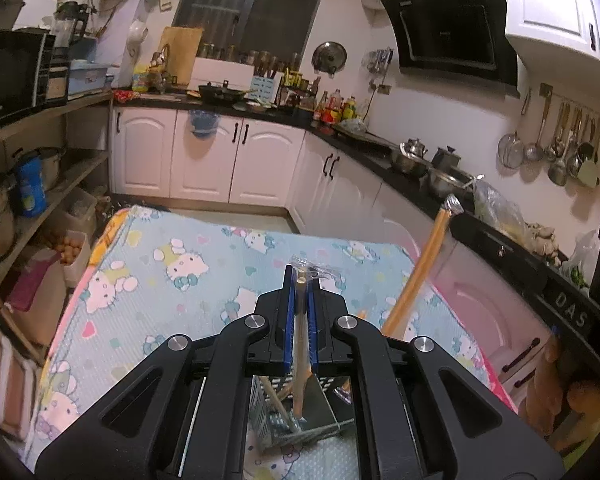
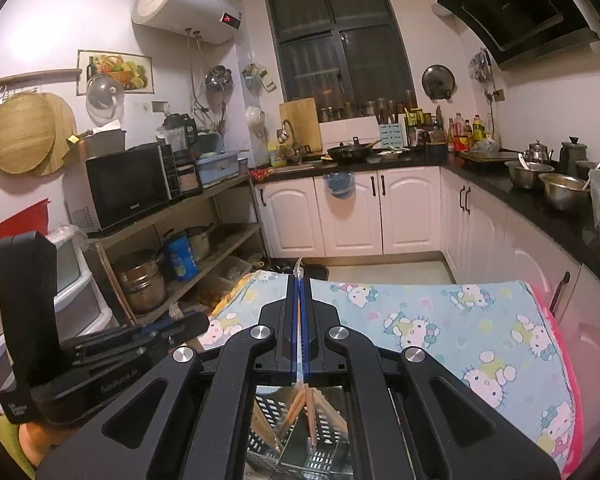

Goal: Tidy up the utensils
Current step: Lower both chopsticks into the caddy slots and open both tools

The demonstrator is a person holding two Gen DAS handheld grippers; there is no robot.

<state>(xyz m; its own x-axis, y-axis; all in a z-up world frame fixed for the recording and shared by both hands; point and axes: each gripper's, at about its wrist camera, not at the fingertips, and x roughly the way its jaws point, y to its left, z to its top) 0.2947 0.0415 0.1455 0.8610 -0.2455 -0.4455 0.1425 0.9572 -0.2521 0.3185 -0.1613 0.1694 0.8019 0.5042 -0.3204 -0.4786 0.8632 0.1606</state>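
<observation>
Left gripper clamped narrow on a wrapped pair of chopsticks, held upright, lower end reaching down into the holder below. Right gripper likewise pinched tight on a second wrapped pair, its tip also down in that basket, among other sticks already leaning there.

Risk from here, as a judgement: both pairs aimed at one small basket, so likely to snag or cross; plastic sleeves slippery, so a pair could slide out early. Light holder could tip on the soft cartoon cloth if pushed sideways.
</observation>
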